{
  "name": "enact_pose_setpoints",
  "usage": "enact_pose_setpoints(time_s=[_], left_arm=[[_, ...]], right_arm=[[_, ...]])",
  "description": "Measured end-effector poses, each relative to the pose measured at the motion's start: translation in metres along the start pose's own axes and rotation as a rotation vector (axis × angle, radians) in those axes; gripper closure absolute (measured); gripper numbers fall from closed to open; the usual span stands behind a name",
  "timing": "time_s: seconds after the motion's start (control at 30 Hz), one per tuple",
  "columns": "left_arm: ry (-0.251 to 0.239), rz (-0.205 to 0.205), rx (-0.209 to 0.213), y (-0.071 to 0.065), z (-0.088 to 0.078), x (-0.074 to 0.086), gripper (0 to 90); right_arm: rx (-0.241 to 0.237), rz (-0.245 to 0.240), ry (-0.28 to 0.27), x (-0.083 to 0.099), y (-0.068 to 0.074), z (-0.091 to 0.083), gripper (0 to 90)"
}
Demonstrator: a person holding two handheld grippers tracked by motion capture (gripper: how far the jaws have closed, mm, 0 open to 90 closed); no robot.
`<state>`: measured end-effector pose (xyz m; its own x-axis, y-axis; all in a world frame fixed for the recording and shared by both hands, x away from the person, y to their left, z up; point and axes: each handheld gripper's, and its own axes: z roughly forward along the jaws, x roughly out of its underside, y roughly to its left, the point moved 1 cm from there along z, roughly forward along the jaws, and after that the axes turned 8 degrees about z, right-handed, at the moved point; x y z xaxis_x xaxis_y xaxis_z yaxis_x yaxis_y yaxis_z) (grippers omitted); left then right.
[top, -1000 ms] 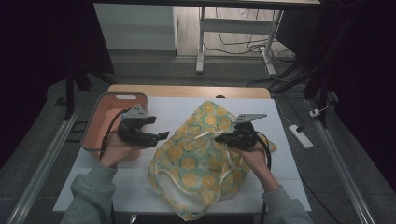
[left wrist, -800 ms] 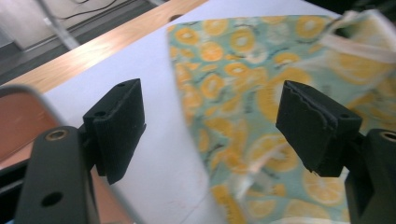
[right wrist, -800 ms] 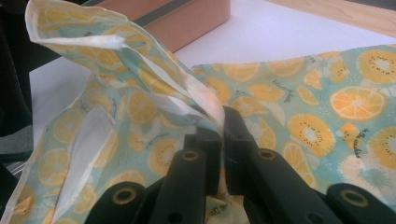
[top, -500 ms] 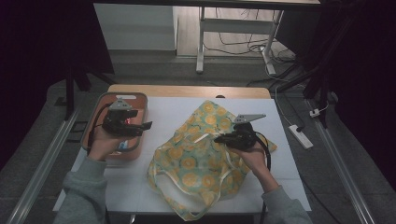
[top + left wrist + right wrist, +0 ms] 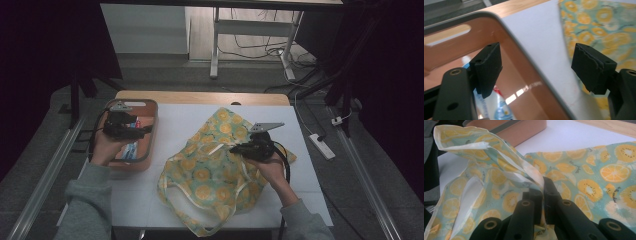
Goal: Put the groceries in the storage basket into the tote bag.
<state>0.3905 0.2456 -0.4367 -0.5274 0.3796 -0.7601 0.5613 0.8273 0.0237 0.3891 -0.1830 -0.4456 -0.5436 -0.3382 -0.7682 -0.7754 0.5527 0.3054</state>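
**Currently: bag mouth held up, second tongs over the tray**

Right tongs (image 5: 239, 147): jaws closed on the pale rim of the turquoise fabric bag printed with orange slices (image 5: 212, 172). In the right gripper view the rim (image 5: 534, 178) is pinched between the jaws and rises from them in a raised fold. Judged purpose: the grip lifts one edge so that the bag mouth stands open for loading. The rest of the bag lies flat under and beyond these tongs, its cream handles (image 5: 182, 192) trailing toward the person.

Left tongs (image 5: 145, 131): jaws wide apart, nothing between them. They hover over the near corner of the shallow orange plastic tray with rounded corners (image 5: 150, 107), well apart from the right tongs. Just below the left pad lies a white-and-blue printed packet (image 5: 495, 105) inside the tray. Judged purpose: the spread jaws are set for picking an item from the tray for the bag.

Surface and room: a white sheet (image 5: 175, 117) covers the tabletop; a wooden edge (image 5: 200, 96) shows beyond the tongs. The surroundings are dark, with a grey floor, a white power strip (image 5: 322, 146) to the right, and cables beyond.
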Motion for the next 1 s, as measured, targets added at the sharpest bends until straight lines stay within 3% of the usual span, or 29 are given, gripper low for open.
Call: enact_pose_setpoints(time_s=[0.13, 0.4, 0.67, 1.0], left_arm=[[0.041, -0.023, -0.046, 0.011, 0.009, 0.002, 24.1], [0.115, -0.074, -0.098, 0.029, 0.023, 0.01, 24.1], [0.253, -0.115, -0.115, 0.046, 0.049, 0.011, 24.1], [0.387, -0.141, -0.118, 0.053, 0.071, 0.025, 23.5]], right_arm=[[0.001, -0.001, 0.006, 0.0, 0.0, 0.001, 87.0], [0.001, -0.001, 0.022, 0.002, 0.001, 0.004, 86.9], [0.005, -0.002, 0.015, 0.002, 0.0, 0.001, 86.9], [0.003, -0.006, 0.015, 0.002, 0.002, 0.002, 86.9]])
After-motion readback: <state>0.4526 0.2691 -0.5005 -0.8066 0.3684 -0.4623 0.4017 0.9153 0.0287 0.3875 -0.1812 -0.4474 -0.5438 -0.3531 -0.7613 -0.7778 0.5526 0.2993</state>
